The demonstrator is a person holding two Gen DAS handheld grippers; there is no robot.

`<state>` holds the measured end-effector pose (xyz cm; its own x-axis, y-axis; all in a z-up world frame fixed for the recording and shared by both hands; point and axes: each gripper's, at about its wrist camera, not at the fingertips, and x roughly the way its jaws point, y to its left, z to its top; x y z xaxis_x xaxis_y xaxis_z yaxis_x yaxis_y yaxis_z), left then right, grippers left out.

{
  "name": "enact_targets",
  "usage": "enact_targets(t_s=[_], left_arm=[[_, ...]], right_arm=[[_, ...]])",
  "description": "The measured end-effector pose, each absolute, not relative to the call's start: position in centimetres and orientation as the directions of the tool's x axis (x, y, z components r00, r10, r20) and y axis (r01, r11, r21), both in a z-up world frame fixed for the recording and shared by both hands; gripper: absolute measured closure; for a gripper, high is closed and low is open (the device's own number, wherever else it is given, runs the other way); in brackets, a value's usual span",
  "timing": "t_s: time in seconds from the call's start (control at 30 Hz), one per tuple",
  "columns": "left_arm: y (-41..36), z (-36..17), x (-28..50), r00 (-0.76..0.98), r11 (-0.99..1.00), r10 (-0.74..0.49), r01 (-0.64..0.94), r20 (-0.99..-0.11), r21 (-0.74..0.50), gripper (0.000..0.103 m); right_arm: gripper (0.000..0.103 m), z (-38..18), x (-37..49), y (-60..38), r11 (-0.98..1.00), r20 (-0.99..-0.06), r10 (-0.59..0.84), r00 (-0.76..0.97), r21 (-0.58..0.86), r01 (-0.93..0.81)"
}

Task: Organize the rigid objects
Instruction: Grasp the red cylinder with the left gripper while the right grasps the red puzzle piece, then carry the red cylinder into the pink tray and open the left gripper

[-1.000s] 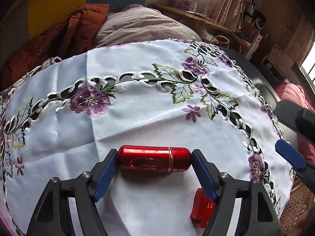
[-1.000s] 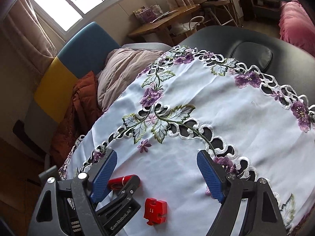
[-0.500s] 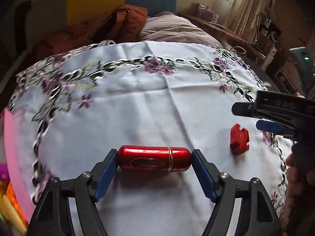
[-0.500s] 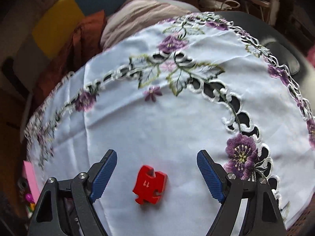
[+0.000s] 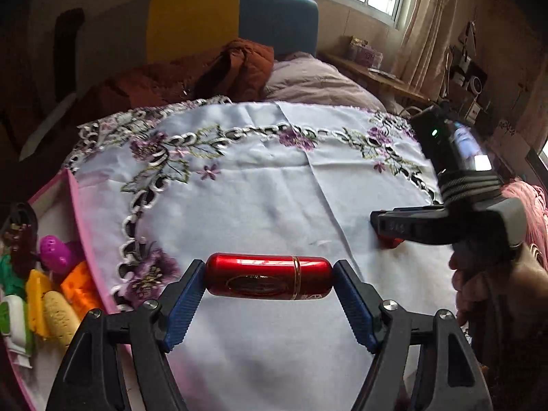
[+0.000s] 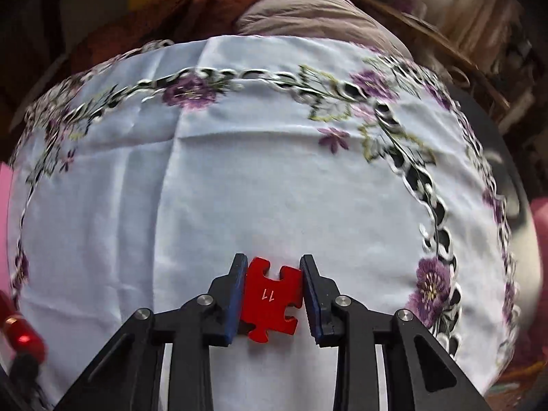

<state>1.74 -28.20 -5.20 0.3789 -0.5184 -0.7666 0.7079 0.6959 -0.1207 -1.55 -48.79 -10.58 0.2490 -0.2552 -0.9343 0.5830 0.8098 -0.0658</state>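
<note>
A glossy red metal tube (image 5: 269, 274) lies crosswise between the blue pads of my left gripper (image 5: 269, 270), which is shut on it above the white embroidered tablecloth (image 5: 257, 198). A flat red jigsaw piece (image 6: 270, 298) marked 11 lies on the cloth, and my right gripper (image 6: 274, 262) is closing its jaws on it, both pads touching its sides. In the left wrist view the right gripper (image 5: 390, 229) points down at the right, with a sliver of the red piece (image 5: 390, 241) under it. The tube's end (image 6: 20, 328) shows at the right wrist view's left edge.
A pink-walled box (image 5: 73, 205) at the table's left edge holds several bright toys, yellow, orange, purple and green. A rust-coloured quilt (image 5: 239, 68) and a mauve pillow (image 5: 318, 82) lie beyond the far edge. A hand (image 5: 479, 287) holds the right gripper.
My left gripper has carried the tube to the left, bringing the pink box into view. The right gripper dropped over the jigsaw piece and its wide jaws have closed onto it.
</note>
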Motion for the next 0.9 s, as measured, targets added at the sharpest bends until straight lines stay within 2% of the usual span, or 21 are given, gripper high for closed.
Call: enact_targets(t_s=[0.13,0.33,0.47,0.63,0.73,0.8,0.87,0.9], left_arm=[[-25.8,-4.0,2.0,0.406,0.722,-0.526,0.677,-0.747,-0.140,0.027],[-23.1,-3.0,1.8,0.425,0.735,-0.536,0.660,-0.730,-0.155,0.027],[-21.6,-2.7,1.8,0.428,0.743,-0.541,0.647,-0.724,-0.172,0.027],[-20.1,-2.6,1.9,0.440,0.756,-0.535,0.630,-0.722,-0.176,0.027],[-19.2,-2.3,1.8,0.464,0.769,-0.523,0.618,-0.715,-0.161,0.027],[-18.5,-2.0,1.9,0.480,0.781,-0.514,0.605,-0.711,-0.156,0.027],[-17.8,-1.7,1.9,0.495,0.791,-0.508,0.592,-0.705,-0.153,0.027],[-17.3,-1.4,2.0,0.505,0.796,-0.504,0.586,-0.700,-0.151,0.027]], right_arm=[[0.071,-10.8,-1.3,-48.4,0.832,-0.932,-0.220,0.288,-0.025,0.554],[0.070,-10.7,-1.8,-50.3,0.779,-0.932,-0.133,0.337,0.112,0.617],[0.070,-10.6,-2.4,-51.1,0.747,-0.930,-0.114,0.349,0.151,0.648],[0.068,-10.6,-2.1,-50.3,0.772,-0.936,-0.144,0.321,0.096,0.628],[0.062,-10.6,-1.7,-49.0,0.809,-0.939,-0.174,0.296,0.035,0.587],[0.063,-10.7,-1.4,-48.1,0.829,-0.940,-0.200,0.275,-0.012,0.559],[0.071,-10.6,-1.3,-47.7,0.839,-0.939,-0.208,0.273,-0.027,0.544],[0.071,-10.6,-1.2,-47.5,0.843,-0.938,-0.211,0.274,-0.033,0.537]])
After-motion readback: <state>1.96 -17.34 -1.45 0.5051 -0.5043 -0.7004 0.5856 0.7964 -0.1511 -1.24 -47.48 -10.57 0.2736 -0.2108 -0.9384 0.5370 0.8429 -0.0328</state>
